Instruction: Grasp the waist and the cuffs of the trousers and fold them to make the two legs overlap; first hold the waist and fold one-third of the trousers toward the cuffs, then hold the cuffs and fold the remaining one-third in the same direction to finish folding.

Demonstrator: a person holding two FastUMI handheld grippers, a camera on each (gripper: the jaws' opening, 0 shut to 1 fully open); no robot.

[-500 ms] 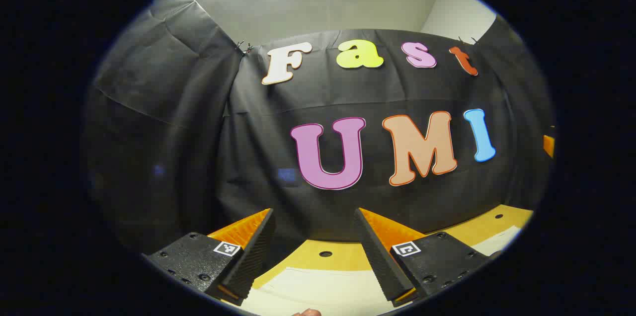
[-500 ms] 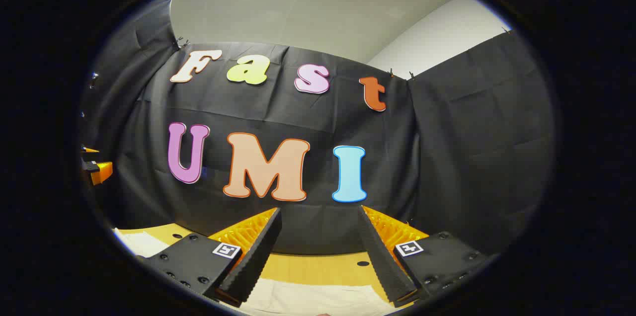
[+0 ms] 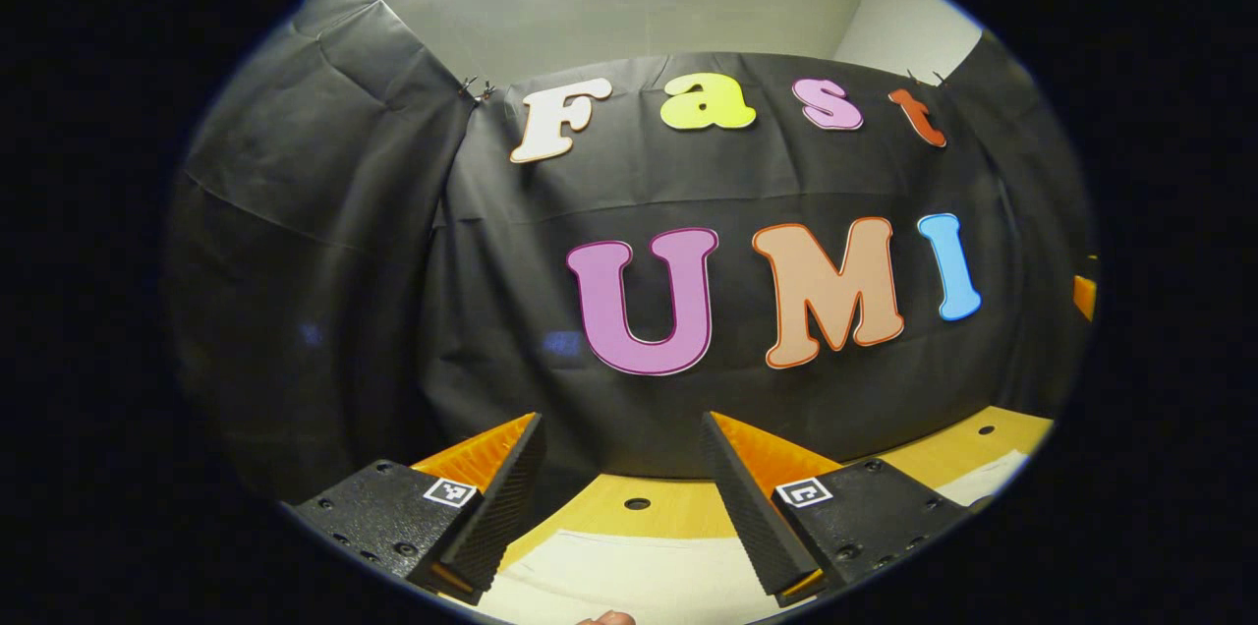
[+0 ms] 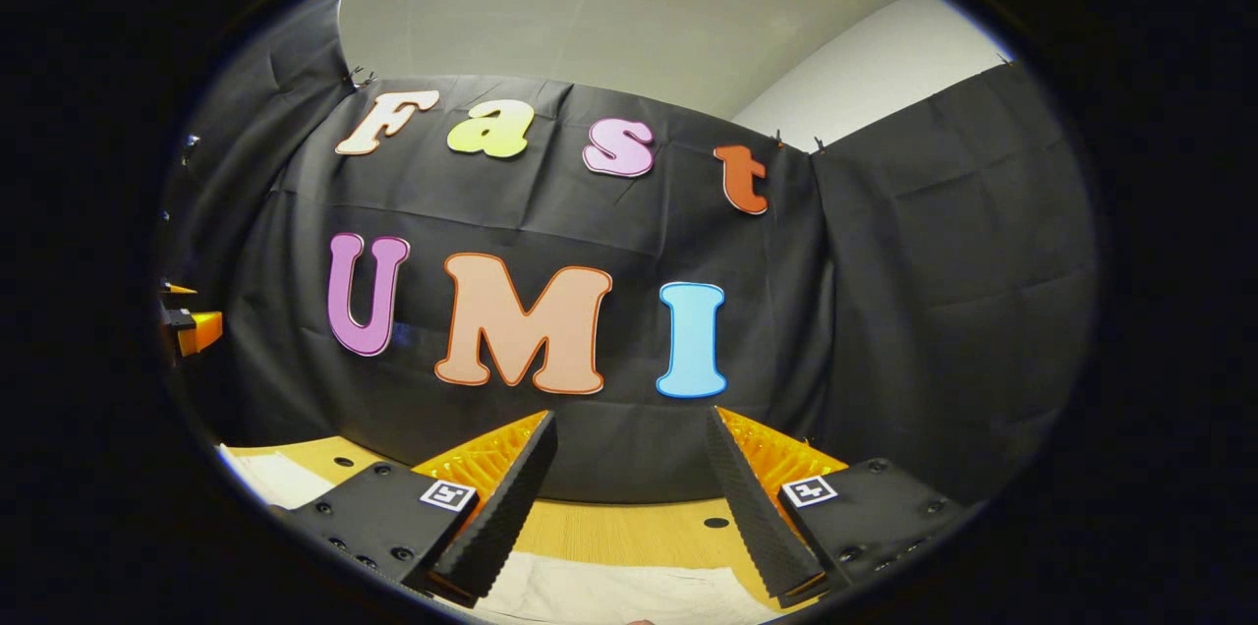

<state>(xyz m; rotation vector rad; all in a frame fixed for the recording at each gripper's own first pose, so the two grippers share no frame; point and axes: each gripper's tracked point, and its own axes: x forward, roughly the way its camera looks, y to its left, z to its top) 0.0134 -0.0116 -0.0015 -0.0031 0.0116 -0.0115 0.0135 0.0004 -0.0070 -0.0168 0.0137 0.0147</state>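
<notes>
Trousers (image 3: 629, 576) lie pale on the counter (image 3: 678, 507) below both tongs, left tongs (image 3: 621, 428) and right tongs (image 4: 629, 424) spread apart and empty, so if you drop blind you risk pinching one layer or missing the waist.

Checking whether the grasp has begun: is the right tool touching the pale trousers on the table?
Apart. In the right gripper view the right tool is open and points at the booth wall, with the trousers lying lower on the table, nothing between its fingers.
</notes>
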